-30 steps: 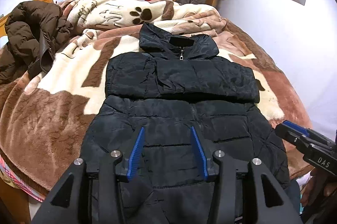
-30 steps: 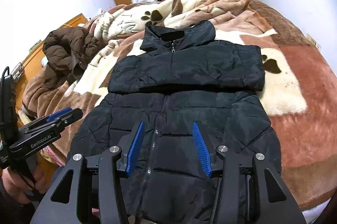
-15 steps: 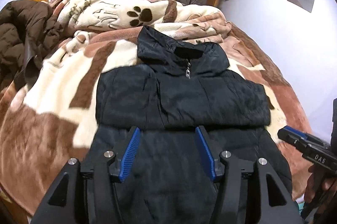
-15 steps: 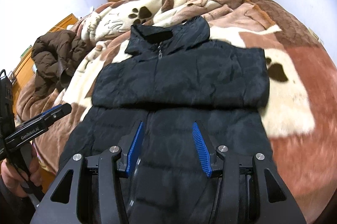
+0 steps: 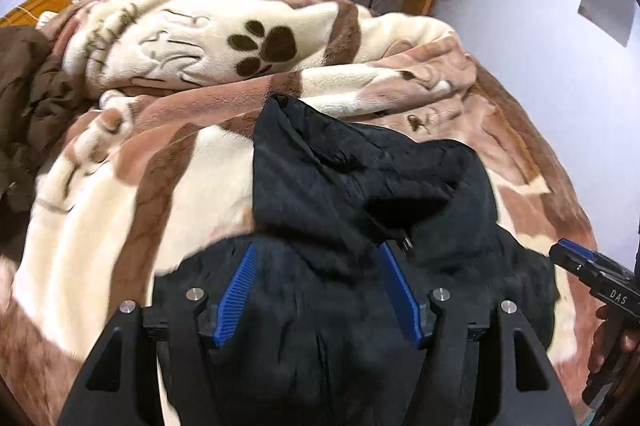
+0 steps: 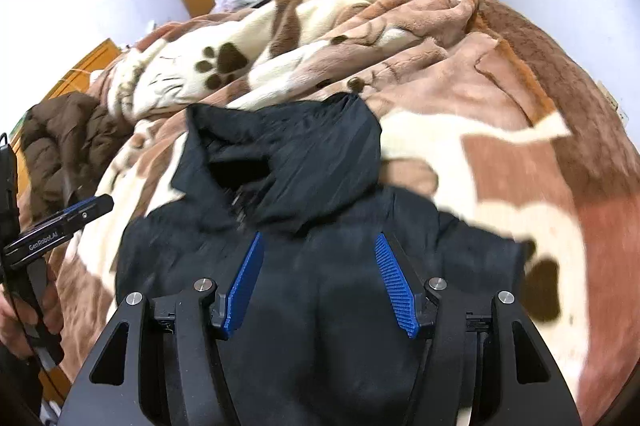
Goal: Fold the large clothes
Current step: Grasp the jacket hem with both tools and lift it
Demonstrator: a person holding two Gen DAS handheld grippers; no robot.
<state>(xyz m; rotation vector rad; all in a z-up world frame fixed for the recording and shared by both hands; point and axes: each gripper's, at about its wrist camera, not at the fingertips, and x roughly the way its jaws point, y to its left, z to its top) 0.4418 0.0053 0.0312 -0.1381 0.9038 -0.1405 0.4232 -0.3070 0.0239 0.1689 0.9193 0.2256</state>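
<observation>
Black puffer jacket (image 5: pixel 360 185) is lying on the paw-print blanket (image 5: pixel 120 205), collar up at 12 o'clock, body running down under both tools. Left gripper (image 5: pixel 316 286) and right gripper (image 6: pixel 318 280) are both opening, nothing pinched, just hanging over the chest. Looks puffy, soft and slick, so probably light but slidey. Best bet: pinch a thick seam at the shoulders or collar, not flat shell.
</observation>
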